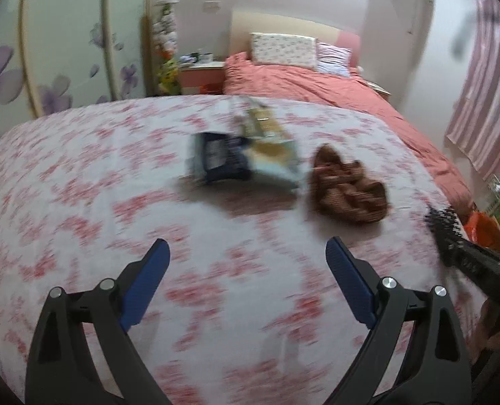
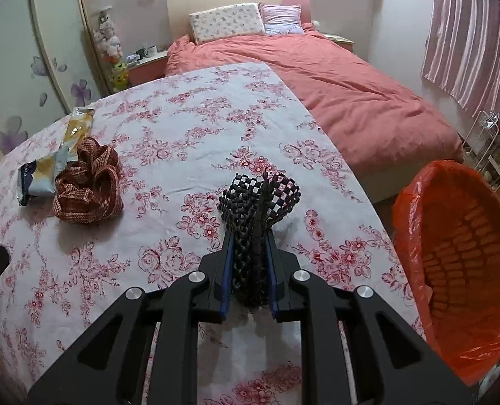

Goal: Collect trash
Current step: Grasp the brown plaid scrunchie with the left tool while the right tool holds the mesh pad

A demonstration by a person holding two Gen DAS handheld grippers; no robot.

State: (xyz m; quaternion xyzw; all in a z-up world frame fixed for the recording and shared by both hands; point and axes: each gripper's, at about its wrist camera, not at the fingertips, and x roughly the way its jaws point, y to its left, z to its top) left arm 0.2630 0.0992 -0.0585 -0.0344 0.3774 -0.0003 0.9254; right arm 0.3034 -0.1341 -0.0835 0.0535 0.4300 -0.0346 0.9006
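Observation:
My right gripper (image 2: 249, 234) is shut on a black-and-white checkered mesh piece (image 2: 261, 199), lifted over the flowered tablecloth (image 2: 189, 128); the same mesh piece (image 1: 444, 224) shows at the right edge of the left wrist view. My left gripper (image 1: 248, 253) stands open over the cloth with nothing between its fingers. Beyond it lie blurred snack wrappers (image 1: 240, 152) and a crumpled brown woven ribbon (image 1: 349, 187). From the right wrist view the ribbon (image 2: 88, 185) and wrappers (image 2: 47, 168) lie at the far left. A bin with an orange bag (image 2: 459, 263) stands at the table's right edge.
A bed with a pink duvet (image 2: 334, 81) and pillows (image 2: 228, 22) lies beyond the table. A striped curtain (image 2: 469, 37) hangs at the right, with a wire rack (image 2: 489, 148) below it. A flowered wardrobe (image 1: 64, 50) is on the left.

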